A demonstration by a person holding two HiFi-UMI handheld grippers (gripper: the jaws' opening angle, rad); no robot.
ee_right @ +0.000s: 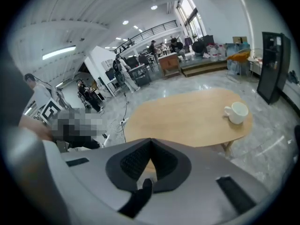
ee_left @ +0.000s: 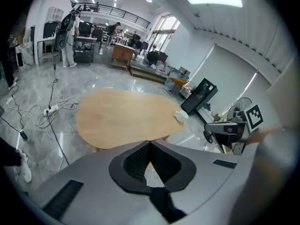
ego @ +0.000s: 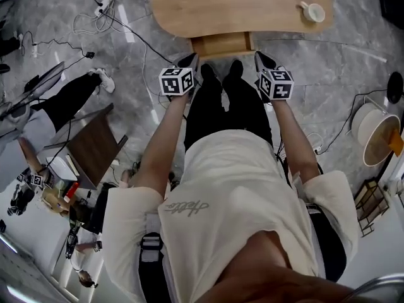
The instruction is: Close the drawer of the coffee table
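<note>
The light wooden coffee table (ego: 240, 5) lies ahead, also in the left gripper view (ee_left: 122, 118) and the right gripper view (ee_right: 187, 118). Its drawer (ego: 222, 44) sticks out from under the near edge, open. My left gripper (ego: 191, 59) hangs just off the drawer's left corner and my right gripper (ego: 262, 57) just off its right corner. I cannot tell whether either touches it. Both are shut with nothing held: the left gripper's (ee_left: 149, 143) jaws meet at the tip, and so do the right gripper's (ee_right: 151, 140). A white mug (ego: 313, 12) stands on the table's right end.
The person's black-trousered legs (ego: 221, 100) fill the space between the grippers, in front of the drawer. Cables and a power strip (ego: 102, 6) lie on the marble floor at the left. A dark wooden board (ego: 95, 145) stands left, a round bin (ego: 375, 134) right.
</note>
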